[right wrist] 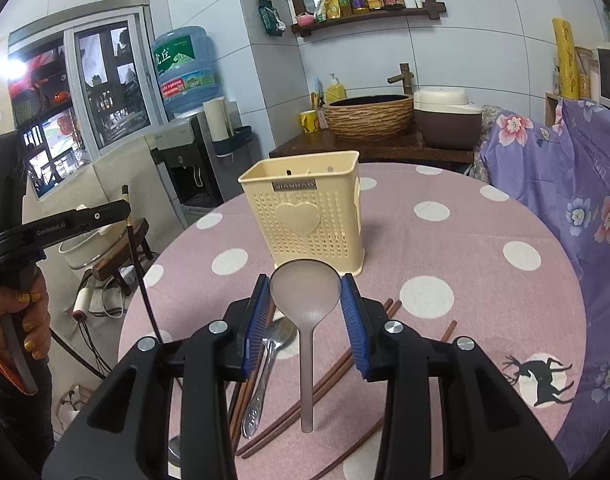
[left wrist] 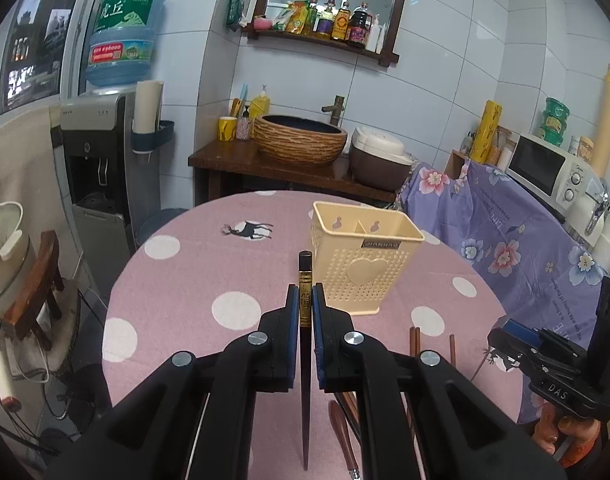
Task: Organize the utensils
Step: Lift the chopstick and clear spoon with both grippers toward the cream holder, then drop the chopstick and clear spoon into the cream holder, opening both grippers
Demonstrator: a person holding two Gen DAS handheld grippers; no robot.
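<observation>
chopstick, dark lacquered wood with a gold band (left wrist: 305, 292), light, stiff and slick, is pinched near its top by the left gripper (left wrist: 305, 308), the cream perforated plastic holder (left wrist: 365, 264) at one o'clock, while the right gripper (right wrist: 306, 300) clamps the frosted plastic spoon (right wrist: 305, 292) by its bowl.

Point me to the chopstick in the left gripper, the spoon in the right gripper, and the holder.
chopstick (left wrist: 305, 304): left wrist view, gold band.
spoon (right wrist: 305, 286): right wrist view, bowl.
holder (right wrist: 301, 216): right wrist view, heart on front wall.
</observation>
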